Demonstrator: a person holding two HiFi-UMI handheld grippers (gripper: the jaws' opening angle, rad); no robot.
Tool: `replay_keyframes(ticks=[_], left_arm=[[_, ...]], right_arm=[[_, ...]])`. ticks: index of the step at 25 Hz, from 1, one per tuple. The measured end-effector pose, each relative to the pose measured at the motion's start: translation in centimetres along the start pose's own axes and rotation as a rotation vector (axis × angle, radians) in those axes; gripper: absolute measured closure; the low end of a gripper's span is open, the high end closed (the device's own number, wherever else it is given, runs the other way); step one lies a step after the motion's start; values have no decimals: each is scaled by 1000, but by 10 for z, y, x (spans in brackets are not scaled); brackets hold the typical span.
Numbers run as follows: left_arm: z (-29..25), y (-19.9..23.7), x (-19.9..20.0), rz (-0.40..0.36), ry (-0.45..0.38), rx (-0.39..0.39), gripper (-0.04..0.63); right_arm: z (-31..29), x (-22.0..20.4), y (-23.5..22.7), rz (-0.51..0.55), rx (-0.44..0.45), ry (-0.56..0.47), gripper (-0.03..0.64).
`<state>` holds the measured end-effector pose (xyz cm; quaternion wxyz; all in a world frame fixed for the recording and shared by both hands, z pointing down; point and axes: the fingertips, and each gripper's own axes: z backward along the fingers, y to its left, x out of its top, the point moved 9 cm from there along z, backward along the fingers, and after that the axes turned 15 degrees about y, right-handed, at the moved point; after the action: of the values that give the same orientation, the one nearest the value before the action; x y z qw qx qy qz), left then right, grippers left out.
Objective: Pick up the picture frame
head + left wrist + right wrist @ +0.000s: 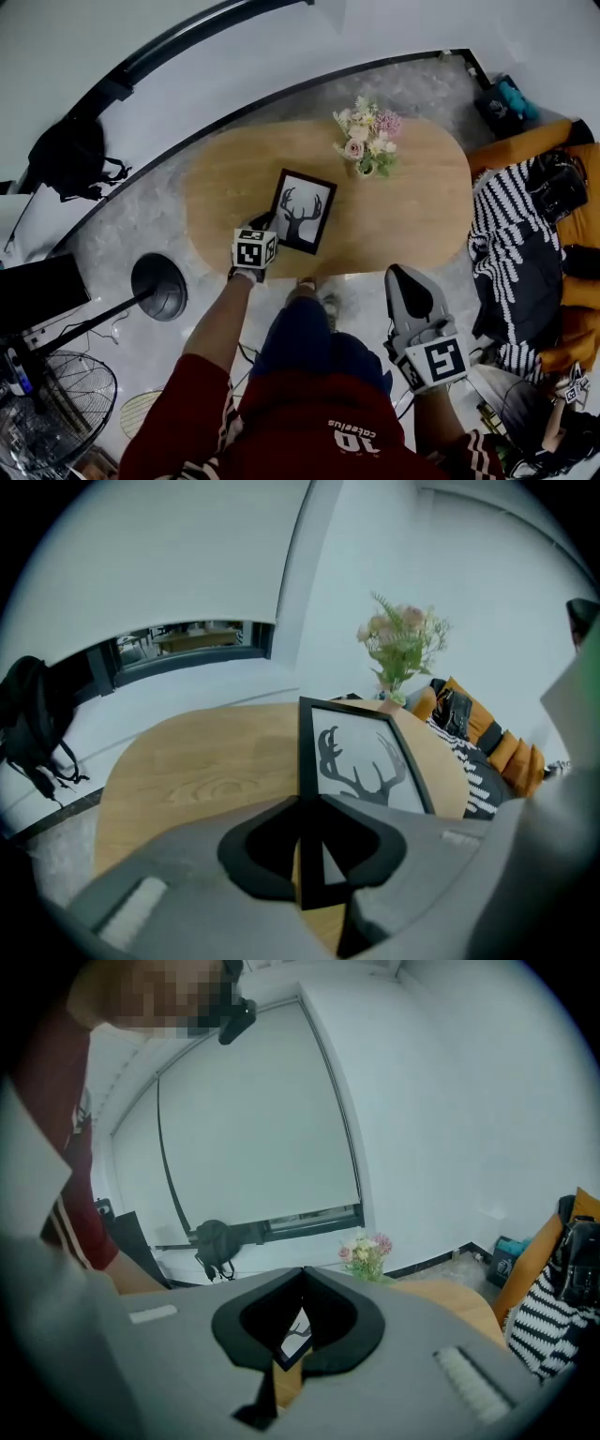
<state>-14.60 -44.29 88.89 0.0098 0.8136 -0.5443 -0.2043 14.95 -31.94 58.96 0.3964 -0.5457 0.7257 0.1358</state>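
A black picture frame (305,211) with a deer-antler print is over the oval wooden table (412,206). My left gripper (261,223) is shut on the frame's near left corner. In the left gripper view the frame's (366,757) black edge runs straight into the closed jaw tips of the left gripper (305,803), and the frame slopes away over the tabletop. My right gripper (401,274) hangs off the table's near edge, to the right of the person's legs. In its own view the right gripper (302,1271) has its jaw tips meeting, with nothing in them; the frame (298,1330) shows beyond.
A vase of pink and white flowers (367,141) stands on the table behind the frame. An orange sofa with a striped cloth (520,253) is at the right. A round lamp base (159,286) and a fan sit on the floor at the left, and a black backpack (70,155) leans by the wall.
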Motion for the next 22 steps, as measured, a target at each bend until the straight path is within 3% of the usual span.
replay_keyframes(ticks=[7, 14, 18, 22], left_arm=[[98, -25, 21, 53, -96, 3, 522], [179, -60, 15, 5, -170, 23, 522], [225, -82, -1, 41, -262, -5, 520], [279, -110, -6, 27, -378, -13, 520]], right_arm=[[59, 39, 26, 37, 22, -56, 626], [115, 49, 49, 94, 28, -115, 626], [137, 44, 65, 97, 32, -143, 626], [154, 37, 75, 61, 53, -186, 626]])
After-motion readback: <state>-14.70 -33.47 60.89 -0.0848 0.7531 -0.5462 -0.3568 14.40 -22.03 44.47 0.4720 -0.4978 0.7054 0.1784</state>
